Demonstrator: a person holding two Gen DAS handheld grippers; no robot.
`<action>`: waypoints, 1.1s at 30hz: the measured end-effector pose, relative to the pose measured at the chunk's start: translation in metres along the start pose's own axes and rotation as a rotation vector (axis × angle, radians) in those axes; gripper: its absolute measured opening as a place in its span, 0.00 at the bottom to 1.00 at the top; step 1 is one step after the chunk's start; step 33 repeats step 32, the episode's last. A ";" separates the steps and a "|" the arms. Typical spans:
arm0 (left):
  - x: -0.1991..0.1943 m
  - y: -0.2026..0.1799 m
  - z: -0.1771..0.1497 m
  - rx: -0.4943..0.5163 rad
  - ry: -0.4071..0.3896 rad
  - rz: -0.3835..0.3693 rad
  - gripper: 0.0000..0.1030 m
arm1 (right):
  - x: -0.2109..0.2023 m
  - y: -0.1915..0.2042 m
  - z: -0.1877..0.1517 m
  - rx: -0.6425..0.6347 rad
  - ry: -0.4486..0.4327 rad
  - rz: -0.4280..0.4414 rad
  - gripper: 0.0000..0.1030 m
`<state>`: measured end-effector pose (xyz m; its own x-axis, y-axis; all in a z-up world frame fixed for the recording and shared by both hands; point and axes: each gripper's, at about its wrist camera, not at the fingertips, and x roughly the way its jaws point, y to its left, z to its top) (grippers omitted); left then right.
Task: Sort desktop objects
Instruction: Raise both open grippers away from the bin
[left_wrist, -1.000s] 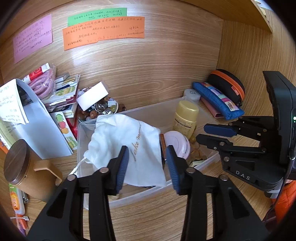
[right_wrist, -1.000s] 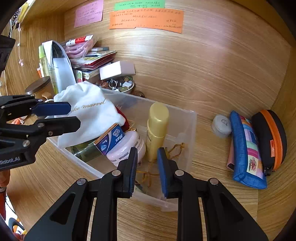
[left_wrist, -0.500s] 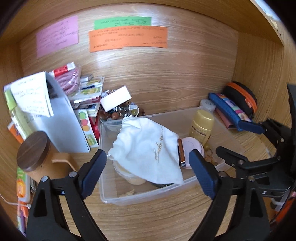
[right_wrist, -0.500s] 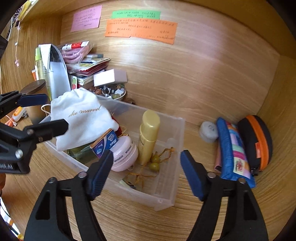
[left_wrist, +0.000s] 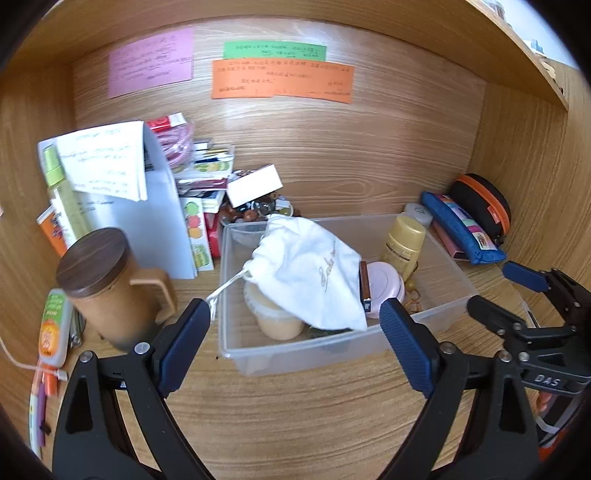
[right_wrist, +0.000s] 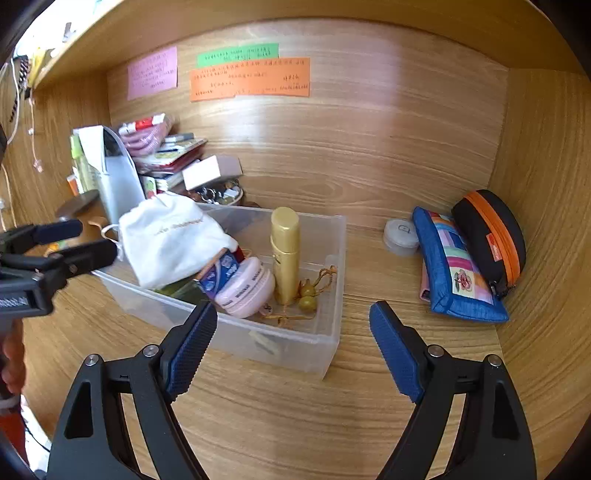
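So both grippers sit in front of the clear plastic bin (left_wrist: 332, 347) on the wooden desk (left_wrist: 295, 413), and neither one has anything in it. The left gripper (left_wrist: 295, 343) has its jaws spread wide, nothing between the blue pads. The right gripper (right_wrist: 291, 343) has just been opening up; its jaws are wide apart too, with only the bin's near corner showing in the gap and no pad touching it. Inside the bin, a white drawstring pouch (left_wrist: 314, 273) is draped over a pale tub (left_wrist: 277, 317) at the left end, its cord hanging out over the rim. Next to it there's a small blue box (right_wrist: 221, 273) leaning on a round pink case (right_wrist: 247, 288), then a gold bottle (right_wrist: 285, 254) standing upright, with a couple of little gourd charms on a cord (right_wrist: 308, 295) at its foot. Outside the bin, off to the right, a small round white jar (right_wrist: 400, 236) sits just beside a blue patchwork pouch (right_wrist: 458, 273), which leans against a black case with an orange zipper (right_wrist: 487, 236) in the corner. On the left there's a brown mug with a dark wooden lid (left_wrist: 110, 288), a white file holder with papers (left_wrist: 147, 214), and a messy stack of booklets behind it. Pink, green and orange notes (left_wrist: 282, 79) are stuck on the back wall.
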<state>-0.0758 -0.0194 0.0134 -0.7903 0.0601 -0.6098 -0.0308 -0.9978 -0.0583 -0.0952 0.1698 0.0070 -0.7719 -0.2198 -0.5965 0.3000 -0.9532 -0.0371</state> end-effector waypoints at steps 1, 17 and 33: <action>-0.002 0.000 -0.001 -0.005 0.001 0.000 0.92 | -0.005 0.001 -0.001 0.004 -0.010 -0.001 0.80; -0.061 -0.029 -0.022 0.040 -0.132 0.062 0.99 | -0.077 0.022 -0.008 -0.034 -0.165 -0.013 0.98; -0.072 -0.041 -0.032 0.068 -0.156 0.065 1.00 | -0.082 0.021 -0.016 -0.011 -0.155 -0.003 1.00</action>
